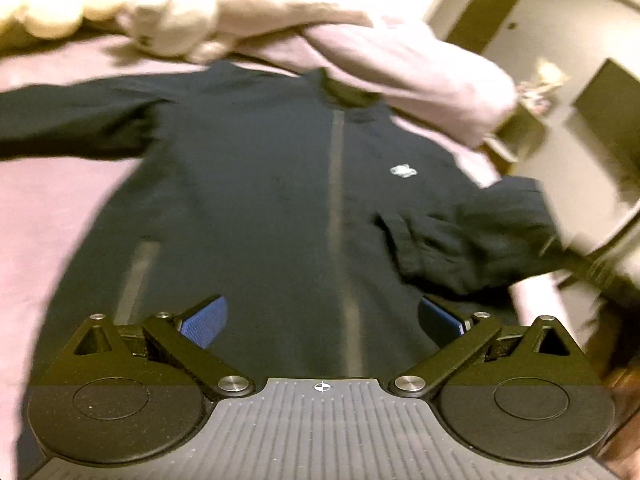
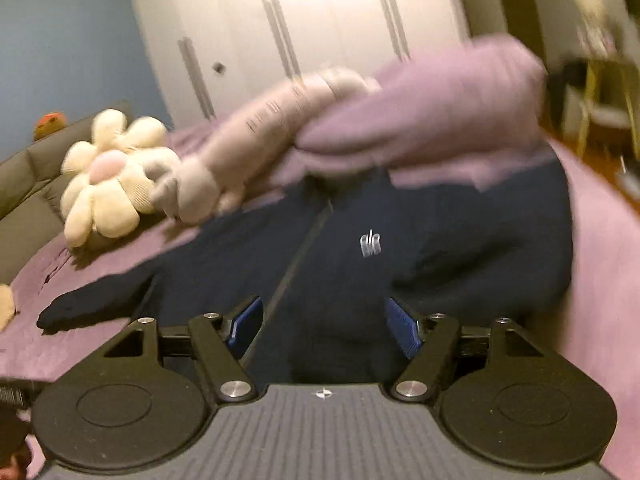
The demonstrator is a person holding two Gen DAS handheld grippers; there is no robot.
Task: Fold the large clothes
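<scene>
Left wrist view: the dark jacket (image 1: 256,184) is spread on the bed (image 1: 48,240), both the left gripper (image 1: 322,320) and right gripper (image 2: 324,328) gaping empty, so the bunched sleeve (image 1: 472,240) at 3 o'clock could be creased in.

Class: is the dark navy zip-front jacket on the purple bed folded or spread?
Partly folded: dark navy zip-front jacket lies flat, one sleeve folded in, the other outstretched.

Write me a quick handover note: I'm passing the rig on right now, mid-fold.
Left tool: open, empty, above the jacket's hem.
Right tool: open, nothing between its pads.
Navy zip jacket lies front up on the purple bed cover. One sleeve is folded across the body; the other sleeve lies stretched out.
Left to do: fold in that sleeve, then fold the body.
</scene>
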